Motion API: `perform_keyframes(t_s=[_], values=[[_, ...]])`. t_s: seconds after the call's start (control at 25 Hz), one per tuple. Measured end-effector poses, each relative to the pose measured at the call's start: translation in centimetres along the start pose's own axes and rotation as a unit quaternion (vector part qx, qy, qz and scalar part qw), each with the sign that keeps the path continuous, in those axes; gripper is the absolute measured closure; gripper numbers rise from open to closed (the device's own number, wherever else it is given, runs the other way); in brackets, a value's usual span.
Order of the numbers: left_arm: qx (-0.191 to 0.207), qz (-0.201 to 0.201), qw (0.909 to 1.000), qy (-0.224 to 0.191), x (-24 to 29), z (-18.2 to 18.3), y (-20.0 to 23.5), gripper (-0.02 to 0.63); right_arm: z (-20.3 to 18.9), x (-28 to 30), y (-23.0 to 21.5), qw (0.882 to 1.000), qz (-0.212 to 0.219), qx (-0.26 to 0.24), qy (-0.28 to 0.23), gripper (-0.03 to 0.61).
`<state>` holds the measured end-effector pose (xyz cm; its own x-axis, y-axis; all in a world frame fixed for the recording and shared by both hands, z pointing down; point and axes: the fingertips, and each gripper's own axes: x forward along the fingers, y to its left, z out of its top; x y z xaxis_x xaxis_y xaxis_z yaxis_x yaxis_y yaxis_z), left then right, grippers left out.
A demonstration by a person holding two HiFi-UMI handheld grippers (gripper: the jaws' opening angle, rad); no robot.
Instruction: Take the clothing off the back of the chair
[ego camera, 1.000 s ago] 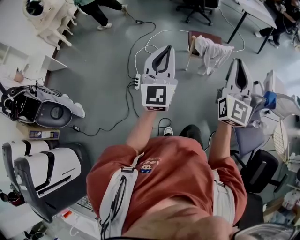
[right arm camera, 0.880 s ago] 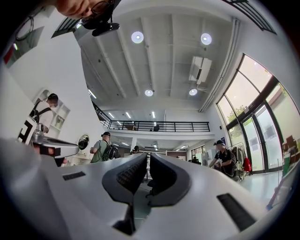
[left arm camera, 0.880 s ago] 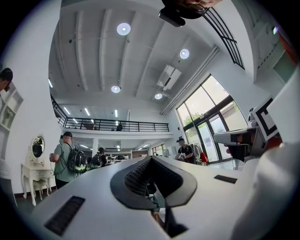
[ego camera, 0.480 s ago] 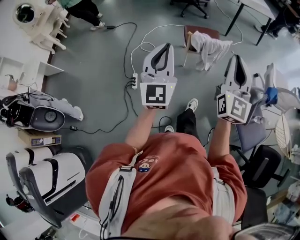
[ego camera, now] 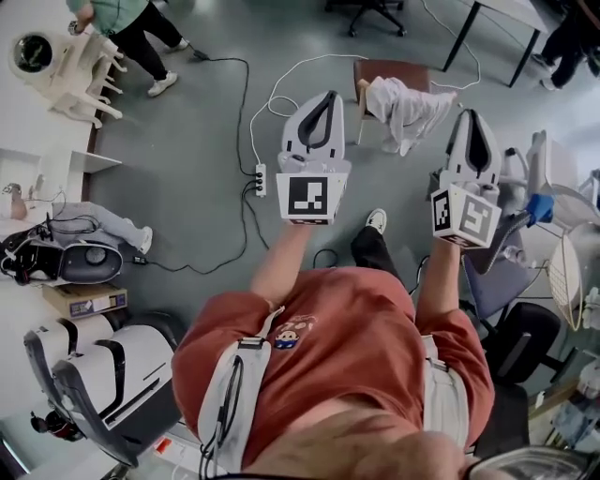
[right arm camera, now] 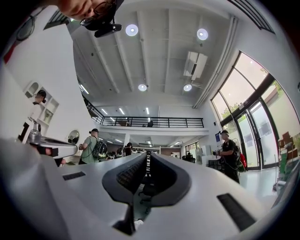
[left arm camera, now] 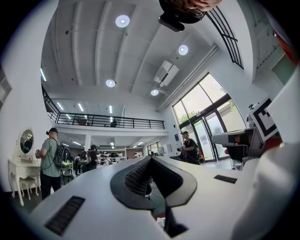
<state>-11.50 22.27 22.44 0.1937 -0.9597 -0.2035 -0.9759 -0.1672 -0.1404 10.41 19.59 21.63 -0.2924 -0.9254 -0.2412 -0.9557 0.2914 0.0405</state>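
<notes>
A white garment hangs over the back of a wooden chair on the grey floor, at the top of the head view. My left gripper is held out in front of me, shut and empty, with its tip just left of the chair back. My right gripper is also shut and empty, to the right of the garment. Both are still up in the air, short of the chair. In the left gripper view the left gripper points slightly upward across the hall, as does the right gripper in the right gripper view.
A power strip with trailing cables lies on the floor left of the chair. A desk stands at the top right, office chairs at my right, white machines at my left. A person stands by a white dresser.
I have walked forward: the power strip and the machines at the left have slid down the view, and one foot has stepped ahead. Both grippers have stayed shut, carried along towards the chair.
</notes>
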Motion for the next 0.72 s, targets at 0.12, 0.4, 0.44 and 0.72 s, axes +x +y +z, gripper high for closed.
perform_keyframes(t_s=[0.12, 0.4, 0.44, 0.72], values=[[-0.006, -0.003, 0.9994, 0.033, 4.3, -1.5, -0.6, 0.6, -1.1, 3.5, -2.4, 1.0, -0.002, 0.002, 0.004, 0.545], [-0.019, 0.007, 0.9994, 0.026, 14.1, -2.8, -1.9, 0.6, -3.2, 11.5, -8.2, 1.0, 0.004, 0.005, 0.017, 0.544], [-0.017, 0.009, 0.9997, 0.015, 15.6, -2.8, -2.2, 0.6, -3.5, 12.5, -9.1, 1.0, 0.005, 0.004, 0.017, 0.545], [-0.011, 0.0, 0.9999, 0.006, 22.6, -3.6, -5.1, 0.6, -5.0, 16.6, -15.4, 1.0, -0.011, 0.006, 0.014, 0.543]])
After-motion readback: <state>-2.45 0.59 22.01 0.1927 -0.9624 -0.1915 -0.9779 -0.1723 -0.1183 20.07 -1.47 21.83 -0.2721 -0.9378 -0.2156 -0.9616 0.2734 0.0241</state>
